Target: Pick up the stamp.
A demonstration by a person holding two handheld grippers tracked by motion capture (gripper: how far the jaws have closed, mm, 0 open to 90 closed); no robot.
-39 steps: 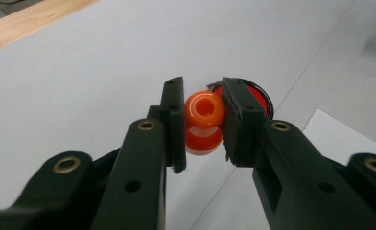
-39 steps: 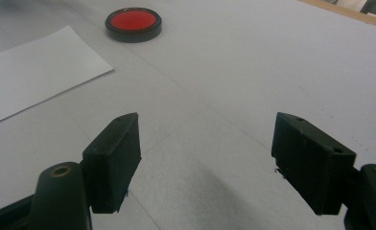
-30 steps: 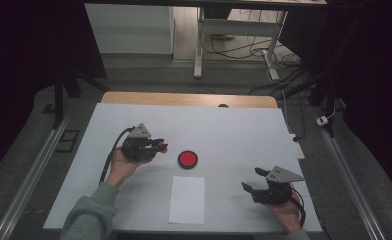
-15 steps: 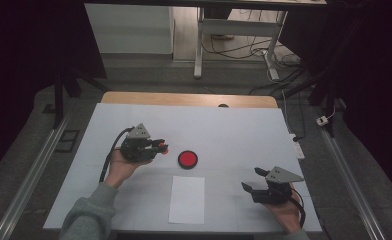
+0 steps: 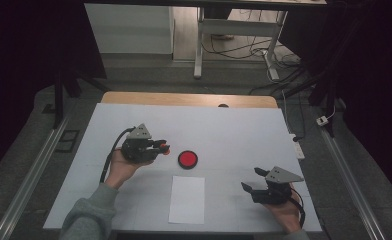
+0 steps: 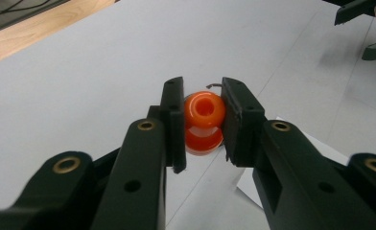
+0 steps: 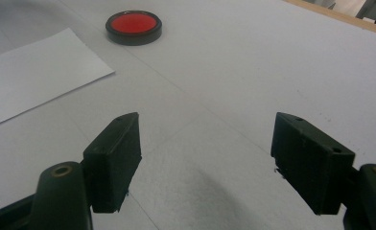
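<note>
Between the pads of the left gripper [image 6: 203, 122] sits a small orange piece [image 6: 204, 122], shaped like a stamp handle or knob with a rounded top and a hollow in it, clamped from both sides and held just above the white table [image 5: 234, 130]. From the high view the left gripper [image 5: 160, 147] points toward the round red pad in its black rim [image 5: 187, 159], which lies near it on the table, with the white sheet of paper [image 5: 187, 199] just on the person's side of that pad. The likely step is to carry the orange piece over the red pad, so the grip should stay firm and square: the pads [image 6: 234, 115] press on the upper bulge, and a slip there would let the piece twist. A good approach would bring it in level, centre it over the red disc before lowering, and come down straight rather than at a slant, so that the lower face meets the pad flat; whether that lower face is a stamping surface cannot be told from here. The right gripper [image 5: 254, 186] rests low near the right corner of the paper with its jaws spread wide and nothing between them, and the right gripper view shows bare table ahead of it. It could hold the sheet still if the sheet is used next.
</note>
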